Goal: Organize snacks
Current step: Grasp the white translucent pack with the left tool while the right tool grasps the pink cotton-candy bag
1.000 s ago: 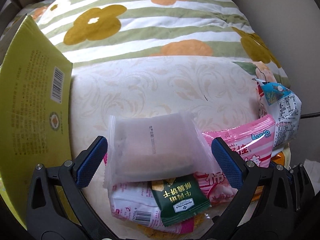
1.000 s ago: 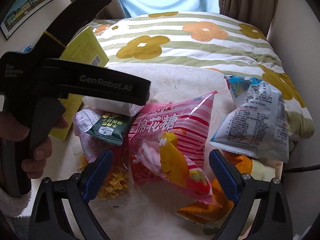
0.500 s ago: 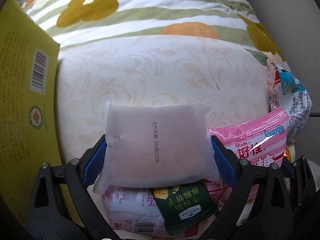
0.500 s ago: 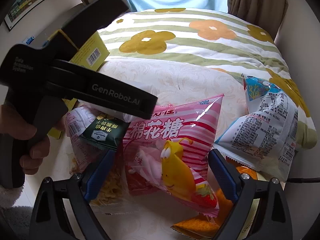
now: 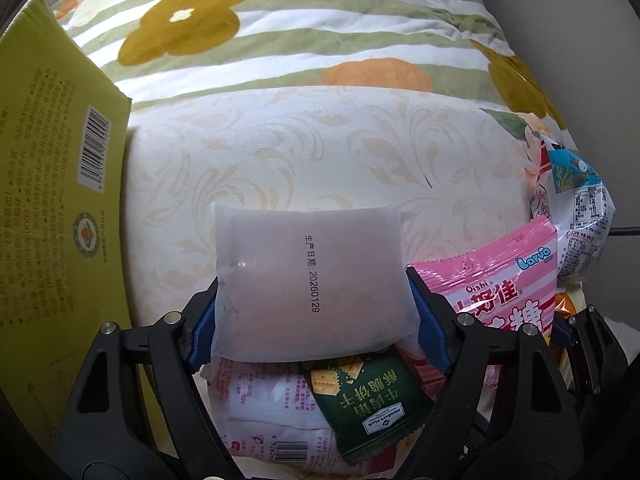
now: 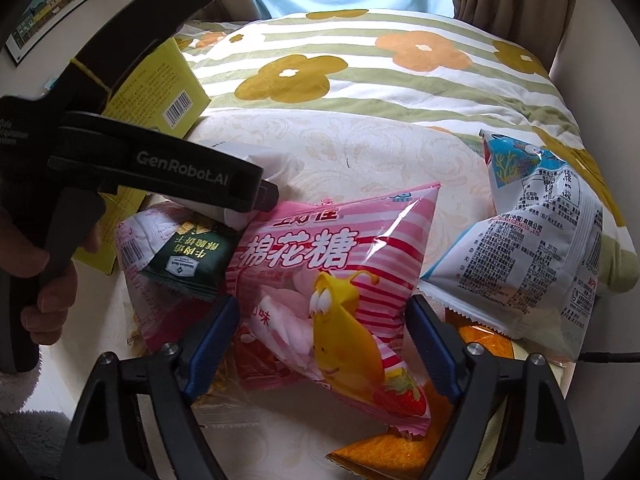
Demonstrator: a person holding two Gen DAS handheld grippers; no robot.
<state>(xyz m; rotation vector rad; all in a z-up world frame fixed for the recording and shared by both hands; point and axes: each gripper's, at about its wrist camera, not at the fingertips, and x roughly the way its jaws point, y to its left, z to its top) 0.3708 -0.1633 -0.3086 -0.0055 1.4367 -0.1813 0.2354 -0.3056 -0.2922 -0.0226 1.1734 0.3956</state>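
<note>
So the left gripper (image 5: 312,320) has just been closing, and its blue pads (image 5: 202,330) now sit right against both sides of the frosted white packet (image 5: 308,284), pinching it. A second ago the jaws were spread wide with the packet lying loose between them; now it fills the gap edge to edge. The packet sits on top of the snack pile, over a dark green cracker packet (image 5: 370,406) and a white-and-pink wrapper (image 5: 264,412).

The right gripper (image 6: 322,344) has been closing too, around the lower part of the pink marshmallow bag (image 6: 332,276). The left pad touches the bag's edge, but I honestly can't tell whether the right pad is pressing on it yet. Earlier both pads stood clearly apart from the bag.

Further out: a blue-and-white snack bag (image 6: 532,248) lies just right of the pink one, with an orange packet (image 6: 484,344) under both. A yellow-green box (image 5: 48,216) stands at the left. Everything rests on a cream patterned cover (image 5: 320,152), with a floral striped quilt (image 5: 300,40) behind. A hand (image 6: 48,280) grips the left tool's handle.
</note>
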